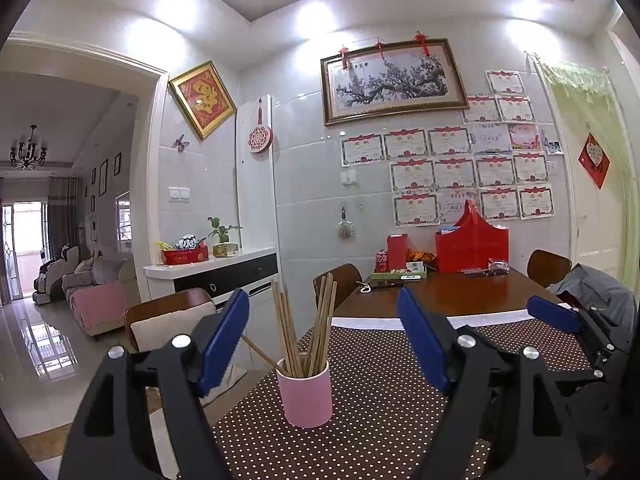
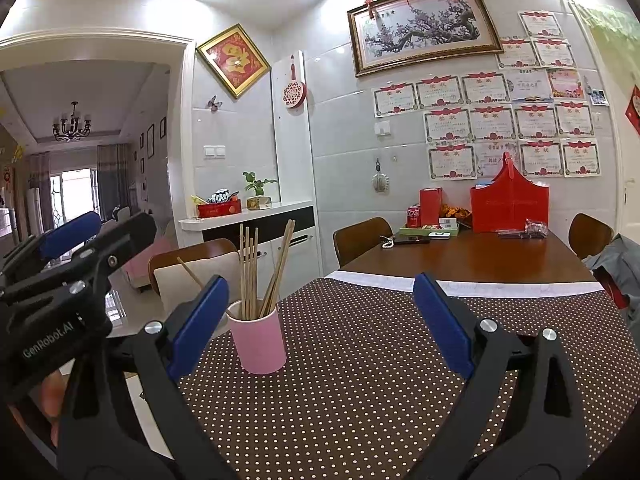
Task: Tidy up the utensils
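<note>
Both tongs gape released, the left gripper (image 1: 324, 344) marked "GenRobot.AI" and the right gripper (image 2: 320, 324), near the pink cup (image 2: 258, 338) of chopsticks (image 2: 250, 268) on the dotted mat (image 2: 360, 360).

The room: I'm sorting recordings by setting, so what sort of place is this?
Most likely a home dining area: a wooden dining table with chairs, framed pictures and certificates on the tiled wall, and a living room sofa through the doorway.

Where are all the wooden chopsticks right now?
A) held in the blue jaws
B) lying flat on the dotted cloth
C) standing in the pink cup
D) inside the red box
C: the wooden chopsticks stand upright in the pink cylindrical cup on the brown polka-dot tablecloth.
</note>
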{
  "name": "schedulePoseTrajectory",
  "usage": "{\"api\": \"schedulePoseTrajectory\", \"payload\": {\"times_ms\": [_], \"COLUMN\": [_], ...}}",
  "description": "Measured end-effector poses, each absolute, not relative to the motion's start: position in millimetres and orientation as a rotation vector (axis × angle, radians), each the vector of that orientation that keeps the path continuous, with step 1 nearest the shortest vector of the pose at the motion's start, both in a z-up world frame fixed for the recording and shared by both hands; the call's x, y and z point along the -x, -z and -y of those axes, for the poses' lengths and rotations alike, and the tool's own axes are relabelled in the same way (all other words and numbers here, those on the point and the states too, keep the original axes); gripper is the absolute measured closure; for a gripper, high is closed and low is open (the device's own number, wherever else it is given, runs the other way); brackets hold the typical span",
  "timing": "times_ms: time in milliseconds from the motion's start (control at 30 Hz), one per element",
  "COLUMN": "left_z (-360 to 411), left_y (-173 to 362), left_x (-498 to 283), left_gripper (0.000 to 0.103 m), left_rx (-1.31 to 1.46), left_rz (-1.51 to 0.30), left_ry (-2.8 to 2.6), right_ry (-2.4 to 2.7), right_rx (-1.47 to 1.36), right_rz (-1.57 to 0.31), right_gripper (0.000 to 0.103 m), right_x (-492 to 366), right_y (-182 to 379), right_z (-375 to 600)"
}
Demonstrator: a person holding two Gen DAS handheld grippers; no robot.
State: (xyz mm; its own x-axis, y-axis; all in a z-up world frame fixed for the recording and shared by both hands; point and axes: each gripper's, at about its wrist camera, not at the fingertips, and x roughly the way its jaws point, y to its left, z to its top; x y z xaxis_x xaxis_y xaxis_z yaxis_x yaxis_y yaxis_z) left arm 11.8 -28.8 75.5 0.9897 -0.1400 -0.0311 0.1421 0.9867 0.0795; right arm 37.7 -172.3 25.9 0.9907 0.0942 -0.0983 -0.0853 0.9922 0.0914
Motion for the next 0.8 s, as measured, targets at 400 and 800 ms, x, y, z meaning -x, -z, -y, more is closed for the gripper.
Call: {"api": "schedulePoseTrajectory", "payload": {"times_ms": [400,800], "left_z": [29,34], "left_y": [-75,-52], "left_x": [-12,-31], "left_gripper": [0.027,0.025], "left_rx": [-0.082,-0.068], "left_rz": [-0.029,-0.105], "left_ry": [0.144,0.149], "right_ry": [-0.089,-0.054], "right_rx": [-0.089,-0.079], "right_rz": [-0.106,-0.189], "right_gripper": [0.011,0.01], "right_x": [-38,-59], "right_y": [-25,-4], "right_z": [172,184]}}
